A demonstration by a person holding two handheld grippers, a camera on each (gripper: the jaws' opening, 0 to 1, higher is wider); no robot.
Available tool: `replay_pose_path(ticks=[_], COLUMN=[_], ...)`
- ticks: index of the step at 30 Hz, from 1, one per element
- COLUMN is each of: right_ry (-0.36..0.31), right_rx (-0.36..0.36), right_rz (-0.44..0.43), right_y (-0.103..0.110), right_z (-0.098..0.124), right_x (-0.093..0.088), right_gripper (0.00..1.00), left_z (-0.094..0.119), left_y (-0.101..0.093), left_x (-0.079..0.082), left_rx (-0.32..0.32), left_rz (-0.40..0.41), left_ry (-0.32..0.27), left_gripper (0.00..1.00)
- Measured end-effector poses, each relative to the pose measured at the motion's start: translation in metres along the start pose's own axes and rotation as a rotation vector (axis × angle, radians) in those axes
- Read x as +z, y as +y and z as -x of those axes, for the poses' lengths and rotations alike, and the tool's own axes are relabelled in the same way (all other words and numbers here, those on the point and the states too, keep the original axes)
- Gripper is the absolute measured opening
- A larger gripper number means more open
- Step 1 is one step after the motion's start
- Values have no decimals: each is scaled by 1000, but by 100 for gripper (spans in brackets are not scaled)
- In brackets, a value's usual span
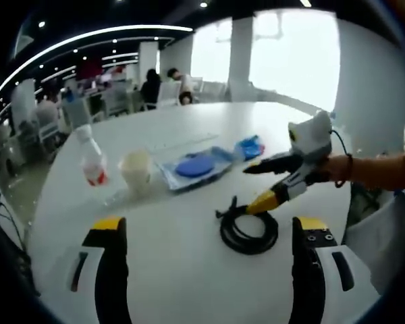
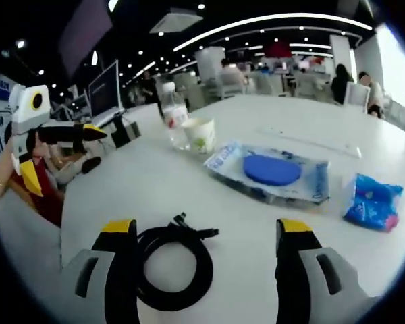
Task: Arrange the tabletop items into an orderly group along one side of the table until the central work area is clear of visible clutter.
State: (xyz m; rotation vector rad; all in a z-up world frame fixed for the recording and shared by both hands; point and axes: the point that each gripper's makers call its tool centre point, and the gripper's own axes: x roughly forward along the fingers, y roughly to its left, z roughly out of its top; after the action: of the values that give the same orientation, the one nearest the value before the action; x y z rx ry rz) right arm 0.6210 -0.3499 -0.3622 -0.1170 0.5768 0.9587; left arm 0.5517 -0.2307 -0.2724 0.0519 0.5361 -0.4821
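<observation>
A coiled black cable [image 1: 248,231] [image 2: 172,270] lies on the white table [image 1: 189,270]. My right gripper [image 1: 250,190] hovers open just over the coil; in the right gripper view its jaws [image 2: 204,233] straddle the table, with the coil against the left one. My left gripper [image 1: 209,226] [image 2: 67,158] is open and holds nothing, back from the coil. Farther off stand a water bottle [image 1: 91,158] [image 2: 174,115] and a paper cup [image 1: 136,172] [image 2: 200,135]. Beside them lie a clear bag holding a blue disc [image 1: 196,167] [image 2: 273,172] and a blue packet [image 1: 250,146] [image 2: 372,201].
A person's forearm [image 1: 371,169] reaches in behind the right gripper. Chairs and seated people [image 1: 152,84] are beyond the far table edge, in front of bright windows. A dark monitor [image 2: 104,84] stands off the table's left side in the right gripper view.
</observation>
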Motion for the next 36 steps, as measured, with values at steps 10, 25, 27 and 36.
replay_pose_path(ticks=[10, 25, 27, 36], right_ry=[43, 93, 99, 114], right_rx=[-28, -33, -44, -66], right_rz=[55, 131, 141, 183], right_y=[-6, 3, 1, 1], right_z=[-5, -10, -10, -11], right_x=[-27, -37, -37, -37], right_gripper=[51, 12, 11, 9], left_z=[4, 1, 1, -1], left_y=[11, 4, 4, 1], left_x=[-2, -6, -6, -9], left_rx=[37, 19, 21, 16], left_rz=[3, -26, -27, -45], left_ry=[2, 24, 26, 44], left_gripper=[99, 98, 98, 97])
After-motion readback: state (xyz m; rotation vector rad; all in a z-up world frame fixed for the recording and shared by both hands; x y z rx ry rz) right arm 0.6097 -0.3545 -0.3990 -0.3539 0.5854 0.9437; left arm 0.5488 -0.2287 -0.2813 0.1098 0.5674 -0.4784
